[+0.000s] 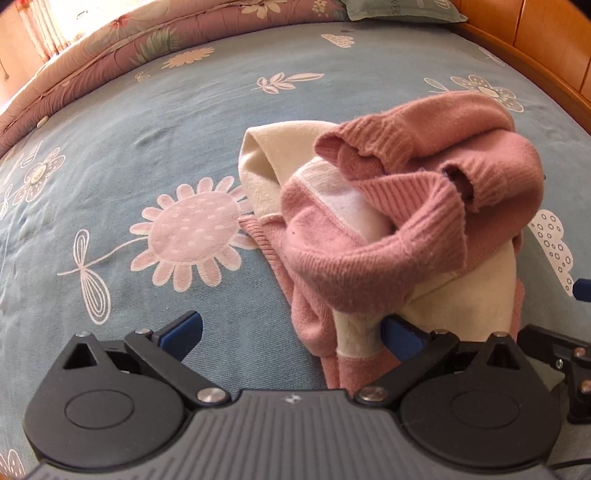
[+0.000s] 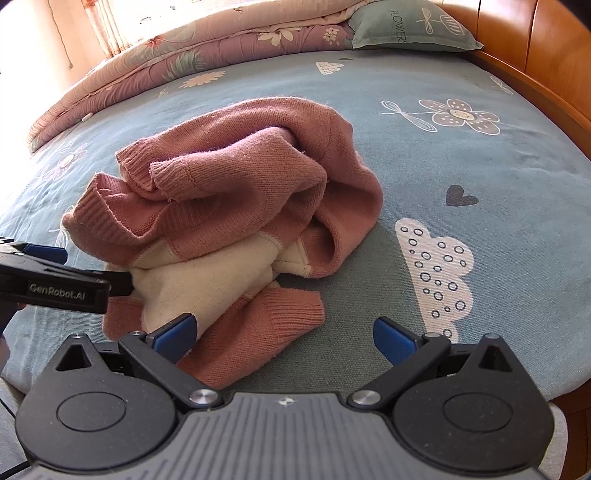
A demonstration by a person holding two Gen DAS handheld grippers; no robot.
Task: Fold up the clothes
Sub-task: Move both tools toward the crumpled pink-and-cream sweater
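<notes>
A pink and cream sweater lies in a messy heap on the bed, on a blue sheet with flowers and clouds printed on it. In the right wrist view the heap fills the middle and the 9 o'clock side. One pink sleeve cuff sticks out flat on the sheet at the near edge of the heap. The cream part is tucked under the pink part.

The left gripper has its blue fingers spread wide. Its right finger touches the near cream edge of the sweater, and its left finger sits over bare sheet at 8 o'clock. It pinches nothing.

The right gripper is spread wide too. Its left finger sits right at the sleeve, but I cannot tell if they touch. Its right finger hangs over bare sheet near a white cloud print.

At 12 o'clock a folded pink quilt with flowers lies along the far side of the bed. Beside it is a green pillow. A wooden bed frame curves along 2 o'clock.
</notes>
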